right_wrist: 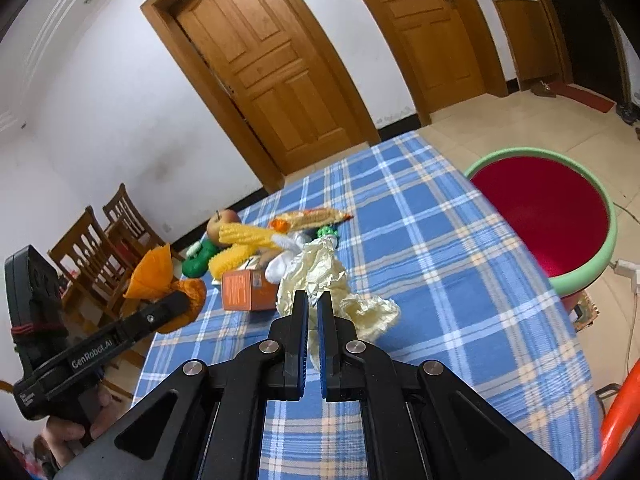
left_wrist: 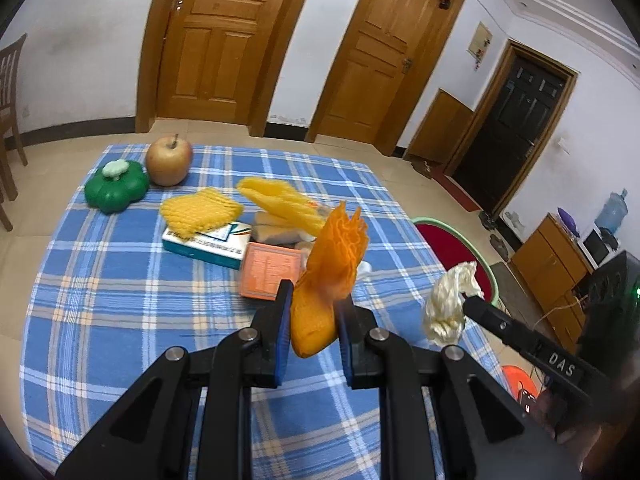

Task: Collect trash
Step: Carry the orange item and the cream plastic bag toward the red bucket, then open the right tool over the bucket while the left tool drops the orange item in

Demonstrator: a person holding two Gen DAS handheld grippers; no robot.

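Observation:
My left gripper is shut on an orange foam fruit net and holds it above the blue plaid tablecloth; it also shows in the right wrist view. My right gripper is shut on a crumpled cream paper wad, which also shows in the left wrist view. A red basin with a green rim sits on the floor right of the table. More trash lies mid-table: yellow foam nets, an orange box and a teal-and-white box.
An apple and a green flower-shaped container stand at the table's far left. Wooden chairs are beyond the left side. An orange object is at the near right. Doors line the back wall.

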